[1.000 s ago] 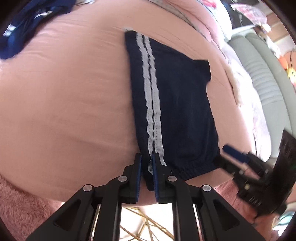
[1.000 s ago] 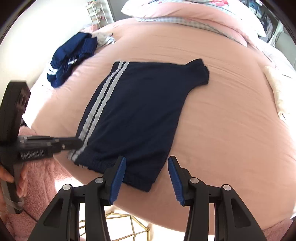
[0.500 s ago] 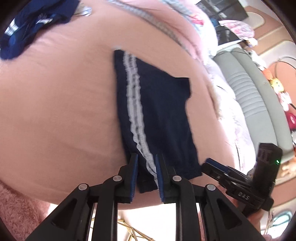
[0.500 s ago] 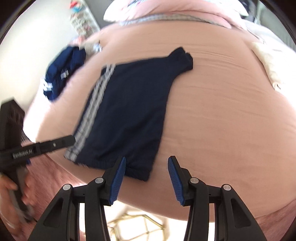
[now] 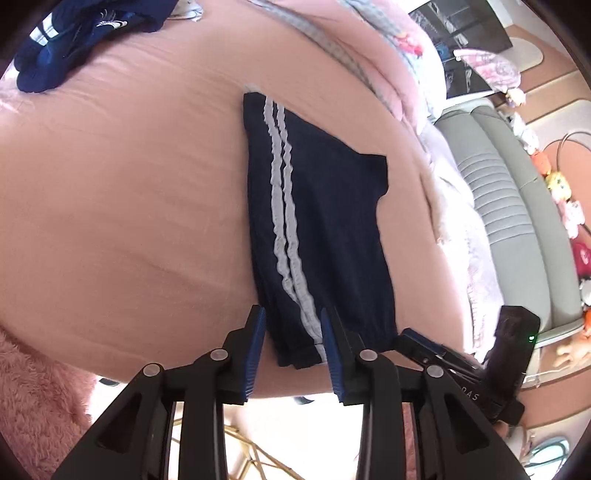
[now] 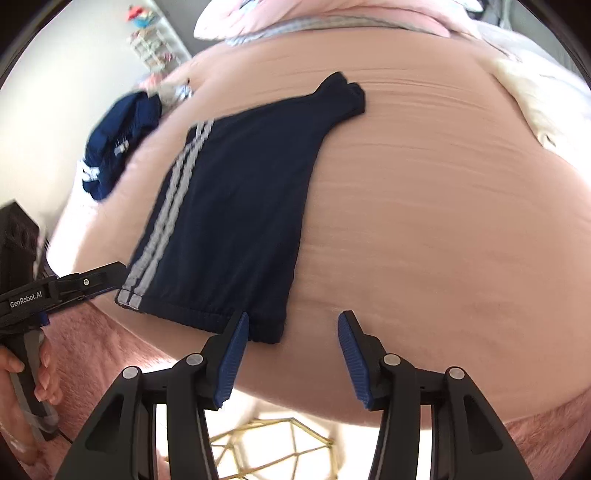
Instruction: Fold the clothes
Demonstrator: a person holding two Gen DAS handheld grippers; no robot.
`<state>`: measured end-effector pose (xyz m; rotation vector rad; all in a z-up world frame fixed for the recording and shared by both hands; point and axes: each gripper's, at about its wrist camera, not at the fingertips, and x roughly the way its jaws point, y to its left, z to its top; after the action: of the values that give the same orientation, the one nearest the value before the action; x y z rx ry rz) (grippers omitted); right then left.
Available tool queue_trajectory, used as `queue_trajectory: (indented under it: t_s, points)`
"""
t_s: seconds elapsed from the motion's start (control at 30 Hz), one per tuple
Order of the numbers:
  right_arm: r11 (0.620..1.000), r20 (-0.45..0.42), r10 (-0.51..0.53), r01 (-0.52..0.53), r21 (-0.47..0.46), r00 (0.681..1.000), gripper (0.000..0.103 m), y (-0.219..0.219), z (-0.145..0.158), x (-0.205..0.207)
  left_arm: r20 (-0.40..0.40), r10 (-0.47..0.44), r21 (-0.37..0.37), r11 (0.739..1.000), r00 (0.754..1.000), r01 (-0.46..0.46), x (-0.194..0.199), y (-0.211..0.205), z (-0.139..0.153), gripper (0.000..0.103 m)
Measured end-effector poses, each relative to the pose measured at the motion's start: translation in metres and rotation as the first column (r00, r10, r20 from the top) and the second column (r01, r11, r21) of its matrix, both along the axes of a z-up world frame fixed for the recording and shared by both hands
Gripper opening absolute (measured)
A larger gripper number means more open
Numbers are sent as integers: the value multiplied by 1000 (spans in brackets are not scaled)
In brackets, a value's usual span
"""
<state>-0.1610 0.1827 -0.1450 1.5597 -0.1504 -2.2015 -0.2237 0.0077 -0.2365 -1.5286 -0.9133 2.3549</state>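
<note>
Navy shorts (image 5: 332,221) with two white side stripes lie flat, folded in half, on the pink bed sheet (image 5: 129,184), waistband at the near edge. My left gripper (image 5: 292,317) is open, and its fingers stand either side of the striped waistband corner without pinching it. In the right wrist view the shorts (image 6: 236,206) stretch away from me. My right gripper (image 6: 293,321) is open at the other waistband corner, left pad beside the cloth, with only sheet between the fingers. The left gripper (image 6: 85,282) shows at the far left there, held by a hand (image 6: 40,373).
A crumpled pile of navy clothes (image 5: 85,33) lies at the far left of the bed, also in the right wrist view (image 6: 118,147). Pillows (image 6: 332,14) lie along the head. A grey sofa (image 5: 517,203) stands at the right. A gold wire frame (image 6: 273,443) sits below the bed edge.
My left gripper, shut on the striped waistband corner a second ago, has opened and let it go. The shorts were drawn slightly toward the near edge. The right gripper stayed open.
</note>
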Motion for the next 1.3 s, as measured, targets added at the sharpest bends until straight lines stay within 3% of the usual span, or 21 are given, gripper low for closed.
queue_trajectory:
  t_s: [0.07, 0.13, 0.27, 0.47, 0.7, 0.77, 0.83, 0.93, 1.07, 1.17, 1.2, 1.3]
  points:
    - [999, 18, -22, 23, -49, 1000, 50, 4, -1, -2, 22, -15, -7, 1000, 1000, 15, 8, -4, 0, 32]
    - [997, 29, -39, 41, -69, 999, 50, 4, -2, -4, 32, -16, 39, 999, 999, 15, 25, -16, 6, 33]
    - [995, 42, -49, 52, -83, 998, 50, 0, -5, -7, 36, 25, 85, 996, 999, -28, 40, -19, 2, 46]
    - [994, 49, -62, 67, -92, 997, 50, 2, -4, -8, 45, 53, 66, 996, 998, -56, 59, -24, 3, 46]
    - [985, 95, -75, 89, -150, 993, 50, 4, -16, -13, 36, 63, 118, 991, 997, -66, 54, -24, -14, 46]
    - [985, 90, -67, 80, -152, 994, 51, 2, -17, -14, 37, 63, 115, 991, 997, -67, 56, -25, -15, 41]
    - [984, 88, -60, 74, -165, 994, 52, 1, -16, -14, 42, 62, 102, 993, 997, -66, 55, -24, -15, 24]
    - [983, 92, -34, 50, -179, 995, 41, -4, -17, -14, 37, 64, 103, 992, 997, -68, 54, -22, -15, 23]
    - [989, 79, -12, 23, -148, 997, 43, -10, -17, -13, 49, 74, 131, 988, 996, -79, 49, -23, -23, 24]
    - [989, 77, -6, 17, -148, 997, 50, -12, -17, -14, 56, 80, 161, 983, 995, -88, 46, -26, -29, 25]
    - [989, 76, -4, 16, -148, 997, 49, -12, -17, -15, 53, 73, 154, 985, 996, -80, 45, -26, -28, 25]
    - [989, 74, 0, 11, -149, 997, 25, -13, -17, -16, 36, 52, 106, 993, 998, -55, 45, -20, -21, 20]
